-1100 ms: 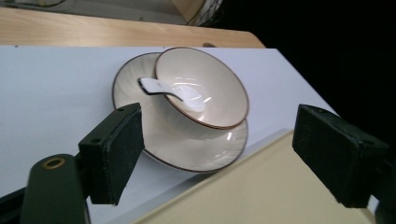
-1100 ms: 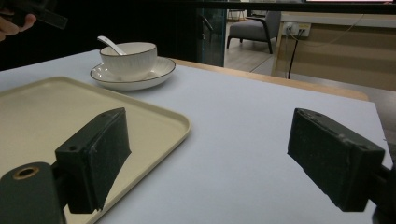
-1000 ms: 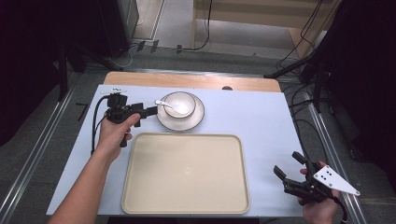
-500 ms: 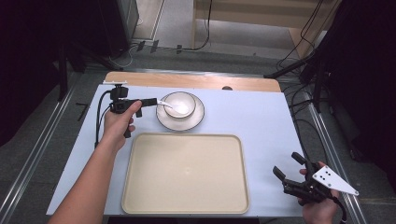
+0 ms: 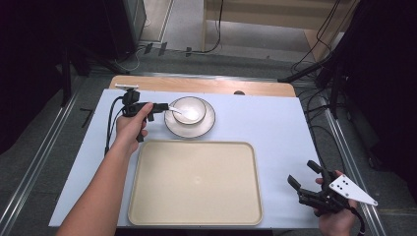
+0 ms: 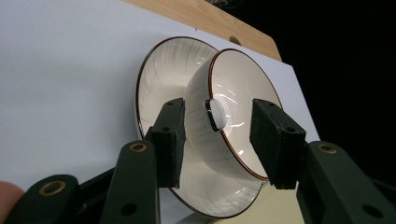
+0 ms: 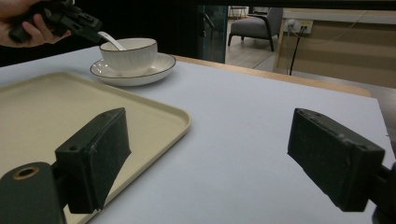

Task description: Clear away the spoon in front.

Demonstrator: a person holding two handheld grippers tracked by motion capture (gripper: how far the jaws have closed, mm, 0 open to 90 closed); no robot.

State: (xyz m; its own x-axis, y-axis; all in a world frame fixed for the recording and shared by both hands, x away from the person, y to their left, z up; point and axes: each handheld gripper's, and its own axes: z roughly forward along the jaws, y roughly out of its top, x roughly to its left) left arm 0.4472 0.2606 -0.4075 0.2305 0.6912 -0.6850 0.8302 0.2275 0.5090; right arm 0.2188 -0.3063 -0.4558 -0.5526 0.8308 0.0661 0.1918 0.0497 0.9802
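Reaching in from upper left of the high view, left gripper (image 5: 164, 106) sits at the spoon (image 5: 178, 111) handle, jaws apart on either side of the handle end, not clenched yet. Spoon lies in the bowl (image 5: 189, 109), bowl sits on the saucer (image 5: 208, 121), upper centre of frame. Tray (image 5: 196, 182) at lower centre is bare, just below the saucer. Right gripper (image 5: 306, 188) at lower right, released, jaws wide, well apart from everything. Judgement: grasp step only just starting; closing on the handle, lifting and placing are all left.
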